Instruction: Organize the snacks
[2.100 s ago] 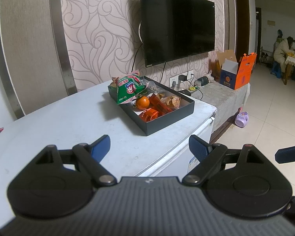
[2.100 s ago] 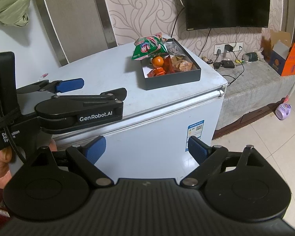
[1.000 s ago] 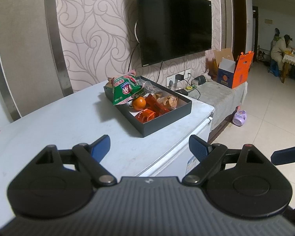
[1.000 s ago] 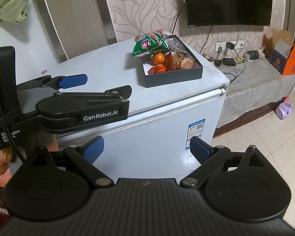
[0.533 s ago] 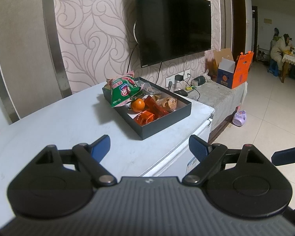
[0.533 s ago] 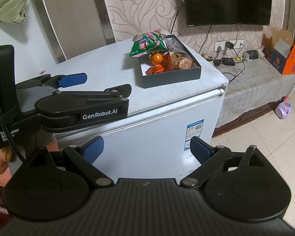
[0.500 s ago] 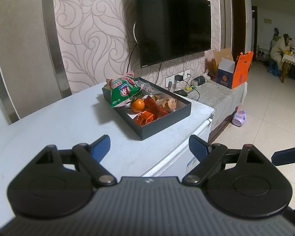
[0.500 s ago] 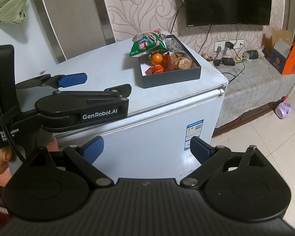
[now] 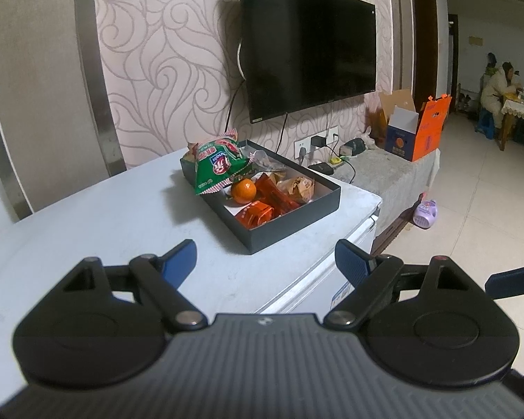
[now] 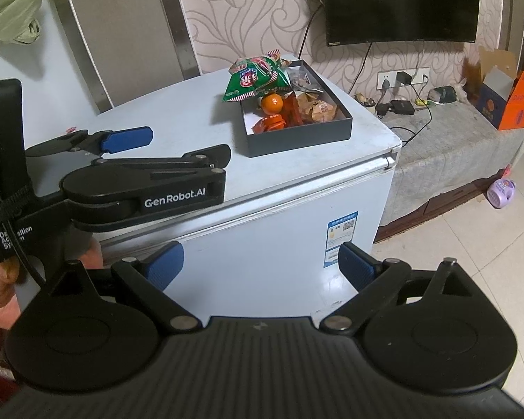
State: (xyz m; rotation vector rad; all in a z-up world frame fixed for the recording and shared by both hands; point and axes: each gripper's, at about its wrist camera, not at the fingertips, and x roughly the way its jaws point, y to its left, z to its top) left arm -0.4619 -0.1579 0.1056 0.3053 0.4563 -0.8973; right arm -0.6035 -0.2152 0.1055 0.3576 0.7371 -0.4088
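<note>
A dark open box (image 9: pixel 297 225) (image 10: pixel 300 138) of snacks sits on the far right part of a white freezer top (image 9: pixel 122 230) (image 10: pixel 178 115). A green snack bag (image 9: pixel 218 167) (image 10: pixel 253 78) leans over the box's far left corner. Inside lie an orange (image 9: pixel 243 191) (image 10: pixel 272 102), red-orange packets (image 9: pixel 258 213) (image 10: pixel 274 122) and tan wrapped pastries (image 9: pixel 297 185) (image 10: pixel 316 108). My left gripper (image 9: pixel 265 262) stands open over the near freezer top, well short of the box. My right gripper (image 10: pixel 260 265) hangs open in front of the freezer's side, nothing between its fingers.
A black TV (image 9: pixel 307 49) hangs on the patterned wall. To the right runs a low grey-covered bench (image 9: pixel 394 171) with chargers and an orange carton (image 9: pixel 419 129). A purple bottle (image 9: pixel 425 213) lies on the tiled floor. A person (image 9: pixel 496 83) sits at a table far right.
In the left wrist view the box has slid slightly left and lower over the past two seconds. The right wrist view barely differs. Both grippers stay open.
</note>
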